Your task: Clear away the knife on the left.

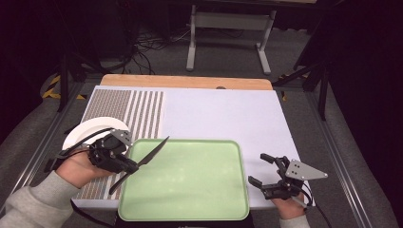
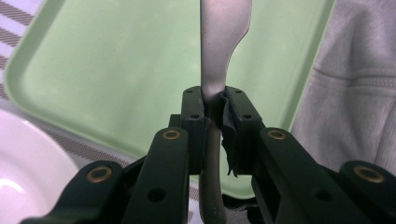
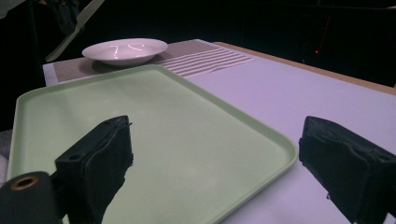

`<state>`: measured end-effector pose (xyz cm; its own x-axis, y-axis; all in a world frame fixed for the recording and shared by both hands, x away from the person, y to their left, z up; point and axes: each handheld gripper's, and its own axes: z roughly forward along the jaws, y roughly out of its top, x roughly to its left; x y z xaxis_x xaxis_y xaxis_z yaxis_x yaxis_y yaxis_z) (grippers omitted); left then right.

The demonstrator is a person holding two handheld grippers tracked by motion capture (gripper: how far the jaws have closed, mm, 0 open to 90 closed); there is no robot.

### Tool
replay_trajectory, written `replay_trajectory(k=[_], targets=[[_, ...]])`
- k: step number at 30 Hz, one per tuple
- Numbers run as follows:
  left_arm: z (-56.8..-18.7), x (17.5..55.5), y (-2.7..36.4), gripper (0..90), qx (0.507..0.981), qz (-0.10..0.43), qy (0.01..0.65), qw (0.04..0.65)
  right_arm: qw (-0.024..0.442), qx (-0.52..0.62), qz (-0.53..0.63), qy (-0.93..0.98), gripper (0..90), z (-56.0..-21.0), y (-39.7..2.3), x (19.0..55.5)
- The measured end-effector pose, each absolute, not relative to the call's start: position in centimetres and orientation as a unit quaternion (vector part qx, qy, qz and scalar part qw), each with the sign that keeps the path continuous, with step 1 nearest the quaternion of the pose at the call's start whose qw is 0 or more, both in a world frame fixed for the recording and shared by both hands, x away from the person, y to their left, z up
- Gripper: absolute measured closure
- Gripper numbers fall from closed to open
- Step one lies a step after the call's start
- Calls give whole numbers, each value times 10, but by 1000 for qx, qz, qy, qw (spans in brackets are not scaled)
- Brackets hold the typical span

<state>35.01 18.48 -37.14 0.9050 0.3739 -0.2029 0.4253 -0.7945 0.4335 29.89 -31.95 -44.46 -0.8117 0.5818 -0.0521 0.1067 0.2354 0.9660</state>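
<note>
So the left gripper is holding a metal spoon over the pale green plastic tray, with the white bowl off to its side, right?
Not a spoon: the left gripper is shut on a flat-bladed metal knife, as the left gripper view shows. The rest holds: it hangs over the pale green plastic tray, with the white bowl beside it.

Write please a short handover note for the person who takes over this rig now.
Left claw: shut on the table knife, gripped near mid-length, blade over the green tray's left edge.
Right claw: open, holding nothing, at the tray's right side.
White plate sits on the striped placemat, left of the tray.
Done: knife picked up.
Left: probably to lay the knife down on the tray.
</note>
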Motion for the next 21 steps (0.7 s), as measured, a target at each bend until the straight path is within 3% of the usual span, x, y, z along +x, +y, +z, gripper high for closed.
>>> replay_trajectory(k=[21], targets=[[-402,354,160,797,928,-103,228,276,196,220,580,760,100,-446,-314,301]])
